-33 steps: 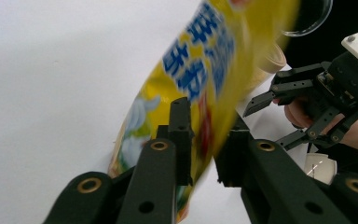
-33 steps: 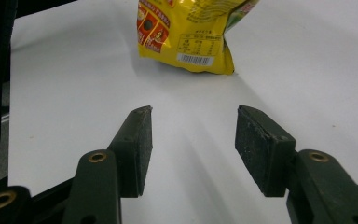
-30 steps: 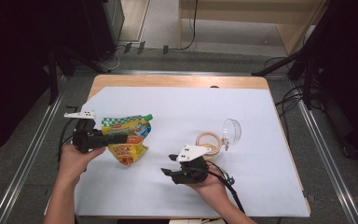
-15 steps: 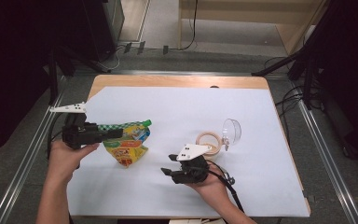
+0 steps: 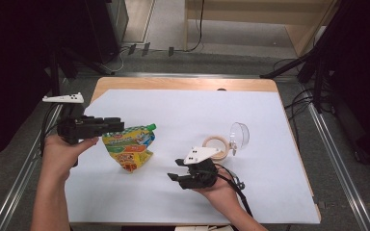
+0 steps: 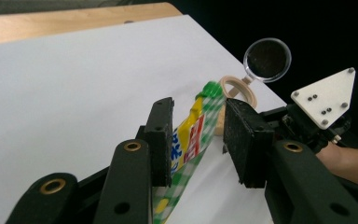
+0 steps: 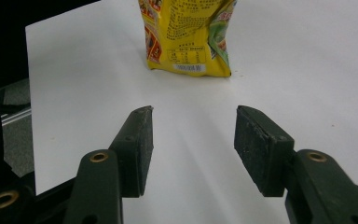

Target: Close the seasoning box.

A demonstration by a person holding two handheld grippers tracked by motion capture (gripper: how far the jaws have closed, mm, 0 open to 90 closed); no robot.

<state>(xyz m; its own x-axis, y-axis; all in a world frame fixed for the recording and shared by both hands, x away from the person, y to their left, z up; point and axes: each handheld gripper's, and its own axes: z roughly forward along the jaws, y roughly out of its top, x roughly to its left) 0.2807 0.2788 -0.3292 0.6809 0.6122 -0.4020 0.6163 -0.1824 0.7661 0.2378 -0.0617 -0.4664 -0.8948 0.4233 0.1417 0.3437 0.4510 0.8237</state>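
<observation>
Pouch handling is the matter here: the yellow and green spouted pouch (image 5: 129, 146) stands on the white table cover (image 5: 188, 115) just ahead of the left gripper (image 5: 113, 125), with its green screw cap (image 6: 210, 89) at the top corner farthest from that gripper; in the left gripper view the upper edge of the pouch runs between the two pads (image 6: 161, 135), close against the left one and apart from the right one, and the jaws have just been opening, so I judge the pouch as released and not pressed. The right gripper (image 7: 192, 140) rests low over the cover with its jaws parted and nothing between them; the pouch is straight ahead of it, well apart, and shows it the printed back and the bottom seam. The pouch looks like soft film with a filled, rounded lower part; probably it is light to middle in weight, bends easily and is smooth, so it may slip or fold if taken by the belly; the flat top seam beside the cap, or the stiff neck under the cap, seems the better place to hold, with a firm but not crushing squeeze. Beyond the pouch from the left gripper lie a tape roll (image 5: 216, 145) and a clear round lid (image 5: 240, 134), near each other.
</observation>
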